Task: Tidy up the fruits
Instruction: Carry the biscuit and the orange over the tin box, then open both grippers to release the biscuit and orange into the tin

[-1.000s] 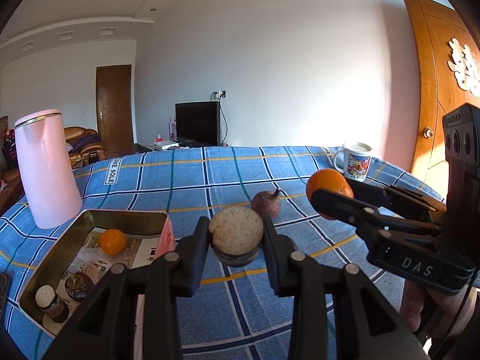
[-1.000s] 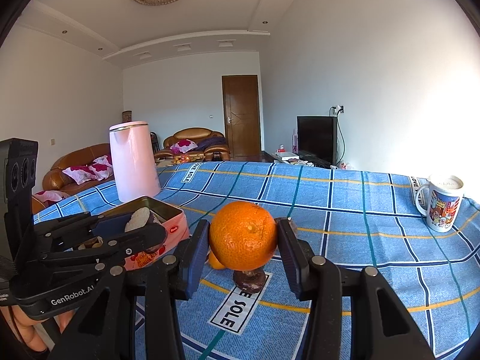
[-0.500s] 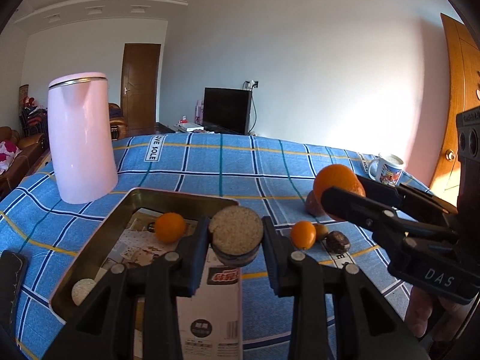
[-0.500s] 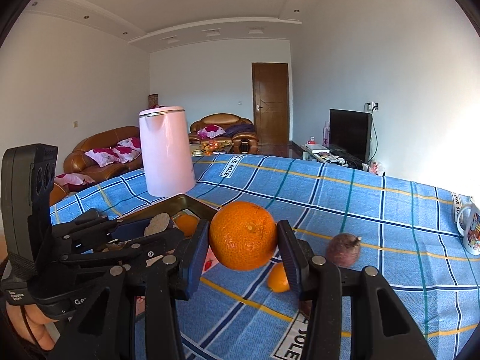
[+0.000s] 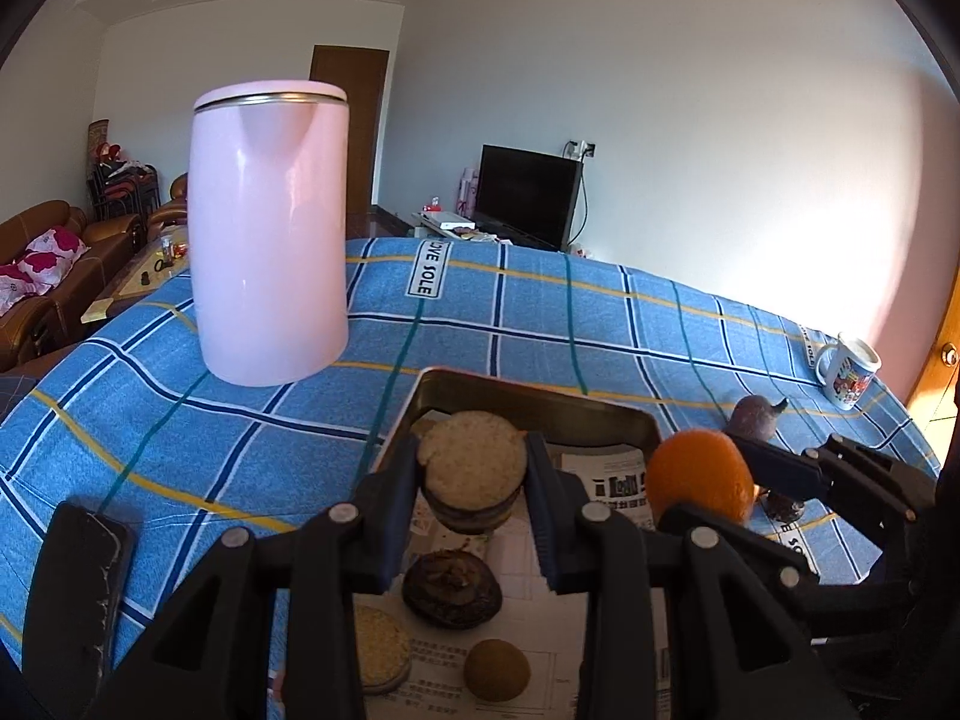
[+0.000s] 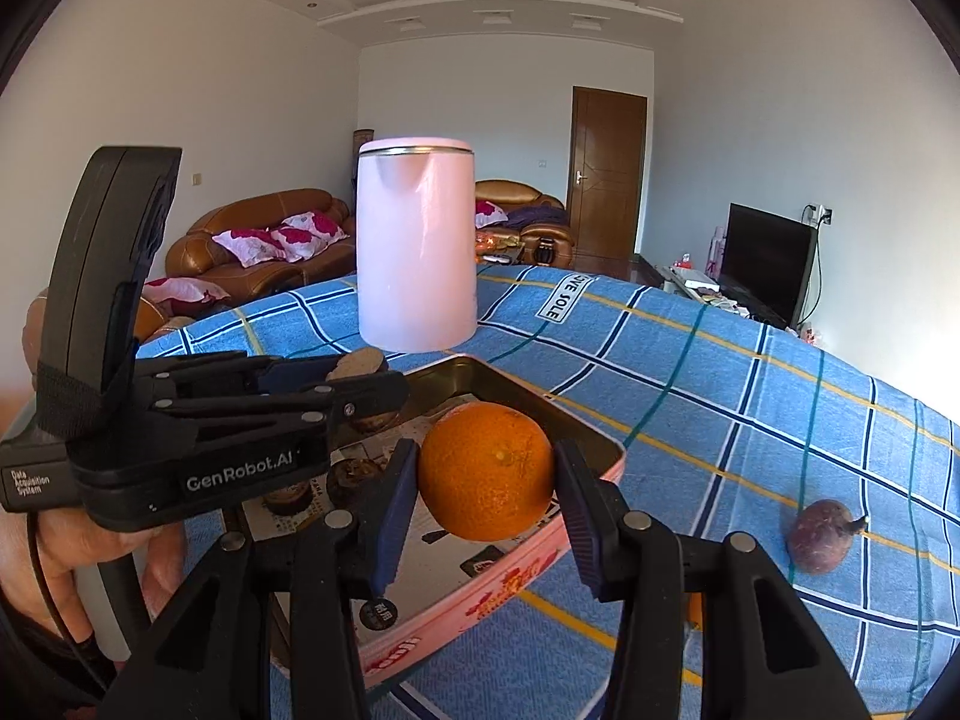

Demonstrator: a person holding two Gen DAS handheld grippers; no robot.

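In the left wrist view my left gripper is shut on a halved dark fruit with a pale cut face, held above the metal tin. In the tin, on printed paper, lie a dark wrinkled fruit, another pale-faced half and a small brownish round fruit. My right gripper is shut on a large orange over the tin's near right wall. A whole purple passion fruit rests on the blue checked cloth to the right of the tin.
A tall pink kettle stands just behind the tin. A printed mug sits at the table's far right edge. A flat dark object lies at the near left. Sofas, a door and a television are beyond the table.
Both grippers have swung left across the table, from beside the tin to above it. The kettle now looms much closer. Each gripper keeps its fruit.
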